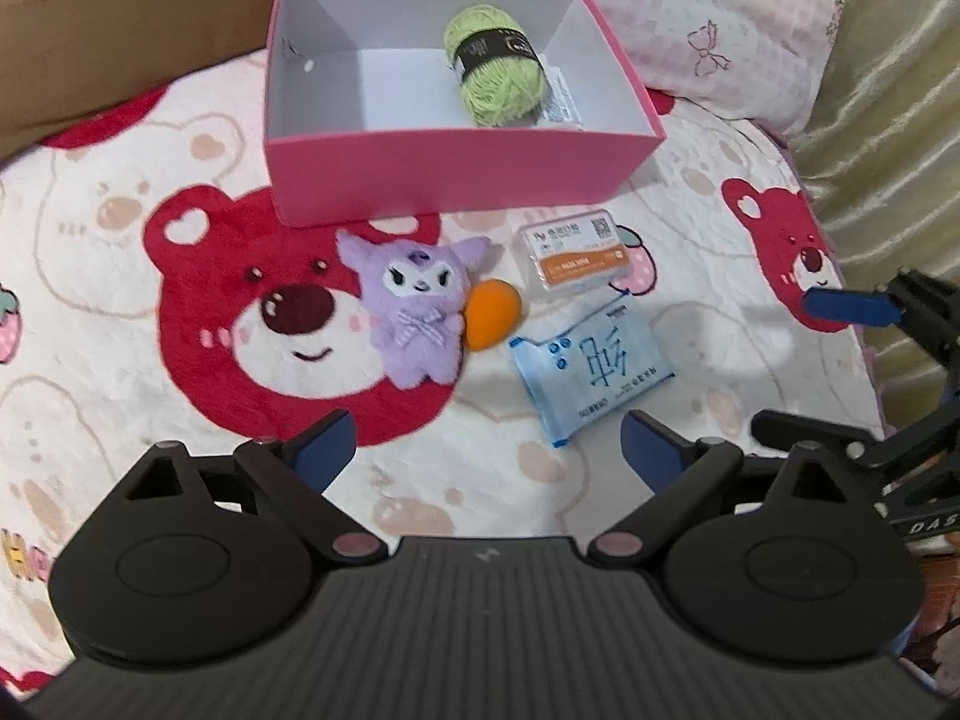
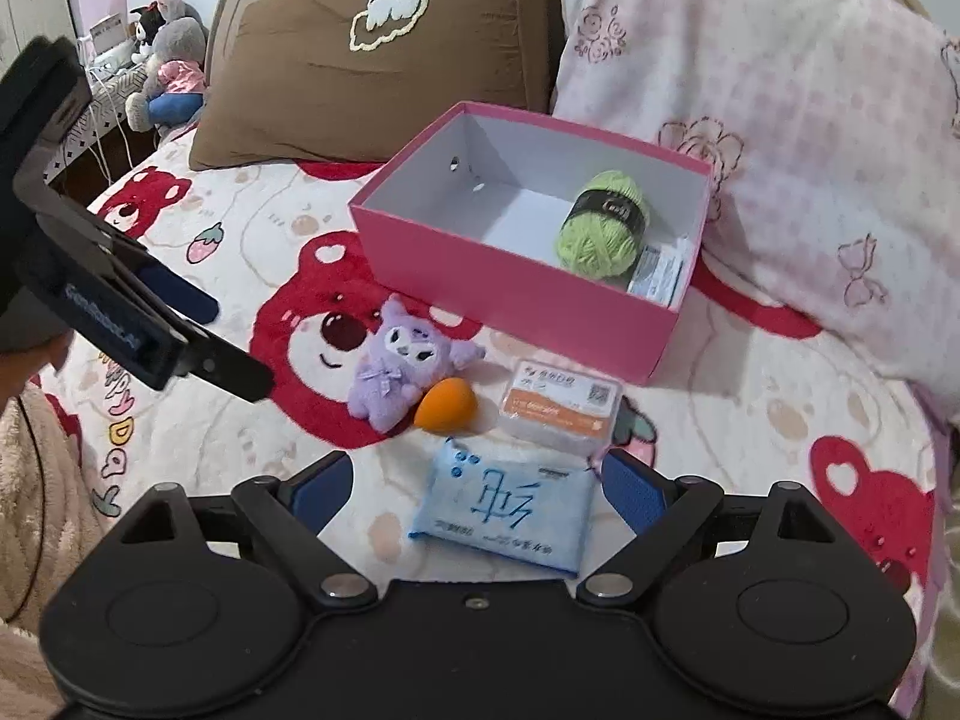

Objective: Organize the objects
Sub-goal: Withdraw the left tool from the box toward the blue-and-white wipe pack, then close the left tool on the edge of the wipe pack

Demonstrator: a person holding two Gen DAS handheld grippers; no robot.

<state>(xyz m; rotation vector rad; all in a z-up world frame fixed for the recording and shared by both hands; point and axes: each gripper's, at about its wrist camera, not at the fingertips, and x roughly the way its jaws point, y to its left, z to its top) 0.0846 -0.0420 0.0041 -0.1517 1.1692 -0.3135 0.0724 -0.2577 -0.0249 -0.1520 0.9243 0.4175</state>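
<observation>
- The left gripper (image 1: 487, 441) is filling the bottom of its own view, with its jaws standing wide apart and nothing between them but the bear-print blanket (image 1: 120, 312).
- The right gripper (image 2: 474, 483) is also standing wide open; the blue tissue pack (image 2: 504, 510) is lying flat between its blue pads (image 2: 630, 486), but the pads are not pressing on it as far as I can see.
- Both grippers are pointing steeply down at the blanket; the hands holding them are hidden behind the black bodies, and only a bit of a fluffy beige sleeve (image 2: 36, 480) is showing at the left edge of the right view.
- In the left view the right gripper is cut off at the right edge, so only one blue finger and part of the frame are visible there.
- The print on the tissue pack and on the clear plastic case (image 1: 576, 258) with the orange label is too small to read.
- The purple plush toy (image 1: 414, 312) is lying in front of the pink box (image 1: 456, 174), touching the orange egg-shaped sponge (image 1: 489, 312) beside it; the case is lying near them, and the tissue pack just below the case.
- Inside the box the green yarn ball (image 1: 495, 69) is resting near the right wall, and beside it a small white packet (image 2: 660, 270) is half hidden, so I cannot tell what it is.
- A brown pillow (image 2: 372, 60) and a pink pillow (image 2: 780, 120) are lying behind the box.
</observation>
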